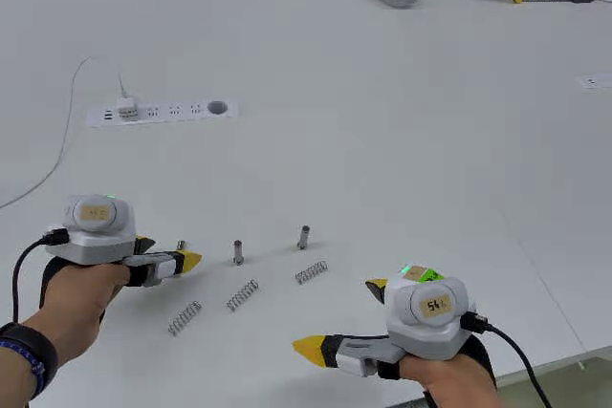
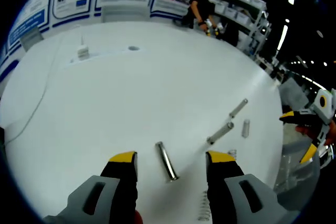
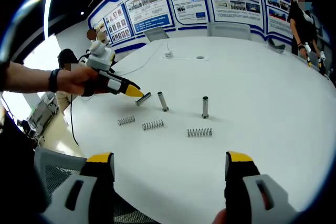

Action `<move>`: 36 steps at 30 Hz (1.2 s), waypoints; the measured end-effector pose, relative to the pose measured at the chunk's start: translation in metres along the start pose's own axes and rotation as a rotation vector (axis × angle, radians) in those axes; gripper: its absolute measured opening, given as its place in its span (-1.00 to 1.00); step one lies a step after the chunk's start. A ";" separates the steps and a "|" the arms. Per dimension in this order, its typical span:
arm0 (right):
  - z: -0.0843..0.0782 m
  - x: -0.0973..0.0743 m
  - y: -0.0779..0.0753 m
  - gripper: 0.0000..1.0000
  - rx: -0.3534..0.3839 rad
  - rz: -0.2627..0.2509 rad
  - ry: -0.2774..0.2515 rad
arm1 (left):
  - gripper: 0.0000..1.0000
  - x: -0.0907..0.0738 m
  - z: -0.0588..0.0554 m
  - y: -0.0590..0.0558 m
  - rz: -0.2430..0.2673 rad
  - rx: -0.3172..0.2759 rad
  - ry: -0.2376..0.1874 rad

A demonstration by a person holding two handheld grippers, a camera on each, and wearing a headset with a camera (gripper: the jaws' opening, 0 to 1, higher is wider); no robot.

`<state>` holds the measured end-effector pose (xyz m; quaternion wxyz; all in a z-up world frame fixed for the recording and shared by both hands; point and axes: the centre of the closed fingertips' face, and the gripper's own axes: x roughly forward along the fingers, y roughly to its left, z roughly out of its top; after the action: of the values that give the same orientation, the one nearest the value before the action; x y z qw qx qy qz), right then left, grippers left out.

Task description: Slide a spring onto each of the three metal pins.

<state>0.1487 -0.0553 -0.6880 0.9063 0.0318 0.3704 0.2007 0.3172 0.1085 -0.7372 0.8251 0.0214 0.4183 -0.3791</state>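
Pin (image 2: pixel 167 162) stands between left tool (image 2: pixel 171 156) tips.

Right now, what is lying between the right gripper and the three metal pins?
In the right gripper view, three springs lie in a row on the white table between the right gripper and the pins.

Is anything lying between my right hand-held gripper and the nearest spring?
Nothing visible. Only bare white table separates the open yellow-tipped right hand-held gripper from the nearest small coiled metal spring.
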 end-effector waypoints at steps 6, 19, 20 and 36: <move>-0.001 0.000 -0.002 0.76 0.009 -0.003 0.001 | -0.15 0.010 -0.001 0.003 0.012 -0.021 0.015; -0.004 0.001 -0.002 0.75 0.018 -0.001 0.008 | -0.60 0.025 -0.005 0.006 0.047 -0.063 0.045; -0.004 0.001 -0.002 0.75 0.019 0.000 0.009 | -0.62 0.025 -0.002 0.006 0.049 -0.057 0.031; -0.006 0.004 0.003 0.75 0.016 0.012 0.013 | -0.78 0.029 -0.002 0.007 0.176 0.226 0.099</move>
<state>0.1460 -0.0520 -0.6942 0.9025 0.0399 0.3777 0.2032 0.3305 0.0963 -0.7608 0.8260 0.1692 0.4096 -0.3484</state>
